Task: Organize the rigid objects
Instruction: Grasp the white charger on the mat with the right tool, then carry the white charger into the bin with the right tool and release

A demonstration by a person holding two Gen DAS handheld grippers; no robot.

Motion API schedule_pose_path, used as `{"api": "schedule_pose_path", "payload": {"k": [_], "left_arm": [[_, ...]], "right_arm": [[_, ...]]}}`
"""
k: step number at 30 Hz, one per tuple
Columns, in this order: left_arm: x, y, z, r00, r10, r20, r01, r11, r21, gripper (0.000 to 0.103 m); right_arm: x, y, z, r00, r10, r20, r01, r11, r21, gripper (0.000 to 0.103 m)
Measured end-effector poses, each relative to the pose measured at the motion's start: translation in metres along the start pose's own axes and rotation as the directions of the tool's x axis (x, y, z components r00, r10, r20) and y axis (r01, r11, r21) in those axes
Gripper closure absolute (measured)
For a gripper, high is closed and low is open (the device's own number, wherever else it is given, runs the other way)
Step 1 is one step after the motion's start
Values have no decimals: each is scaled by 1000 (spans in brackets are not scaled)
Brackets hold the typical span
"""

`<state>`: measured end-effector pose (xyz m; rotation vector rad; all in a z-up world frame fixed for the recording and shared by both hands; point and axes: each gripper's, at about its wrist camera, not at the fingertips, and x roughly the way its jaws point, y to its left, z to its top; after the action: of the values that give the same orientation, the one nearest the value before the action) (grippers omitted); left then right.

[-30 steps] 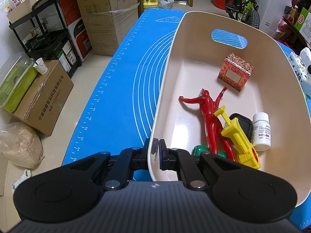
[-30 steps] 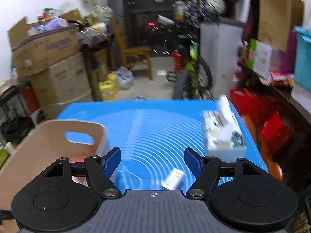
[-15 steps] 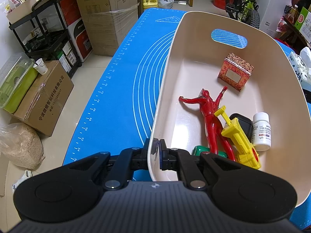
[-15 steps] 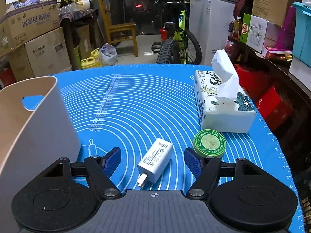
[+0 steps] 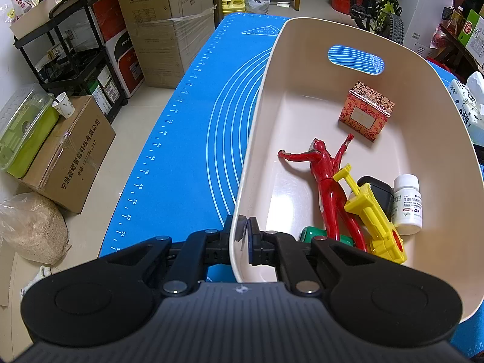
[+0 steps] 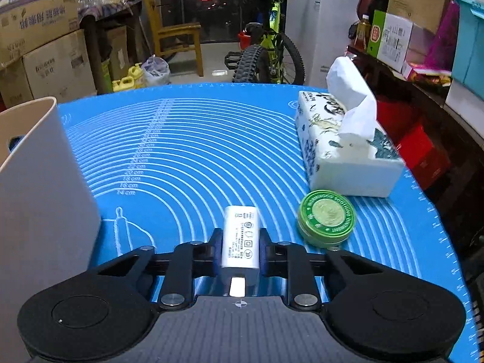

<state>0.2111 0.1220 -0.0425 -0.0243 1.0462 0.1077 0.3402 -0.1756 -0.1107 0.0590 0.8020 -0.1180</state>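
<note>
White charger (image 6: pixel 240 236), green tin (image 6: pixel 327 218), blue mat (image 6: pixel 193 151).

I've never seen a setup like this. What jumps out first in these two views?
Probably the cream bin on the bright blue mat, its near rim pinched by the left gripper, with a red toy figure and a yellow toy lying inside. In the other view, the right gripper is closing on a white charger, with a green tin and a tissue box to its right.

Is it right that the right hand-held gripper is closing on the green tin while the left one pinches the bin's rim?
Not quite. In the right wrist view, the right hand-held gripper is closing on the white charger; the green tin sits untouched beside it. The rest stands.
</note>
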Motion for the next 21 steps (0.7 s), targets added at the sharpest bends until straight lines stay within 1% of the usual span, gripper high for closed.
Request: {"api": "schedule_pose_path", "payload": {"k": [6, 9, 14, 17, 21], "left_arm": [[0, 0, 0, 1000, -1, 0, 1, 1000, 0, 93], [0, 0, 0, 1000, -2, 0, 2, 1000, -1, 93], [-2, 0, 0, 1000, -6, 2, 6, 1000, -3, 93], [-2, 0, 0, 1000, -6, 2, 6, 1000, -3, 93], [-2, 0, 0, 1000, -6, 3, 6, 1000, -3, 93]], "right_arm": [[-14, -4, 4, 1000, -7, 14, 7, 1000, -1, 71], [-29, -5, 10, 999, 10, 33, -10, 1000, 13, 71], [-66, -2, 22, 992, 63, 107, -65, 998, 20, 71], [-90, 3, 30, 982, 106, 158, -112, 993, 28, 71], [-124, 16, 39, 956, 169, 241, -175, 985, 0, 71]]}}
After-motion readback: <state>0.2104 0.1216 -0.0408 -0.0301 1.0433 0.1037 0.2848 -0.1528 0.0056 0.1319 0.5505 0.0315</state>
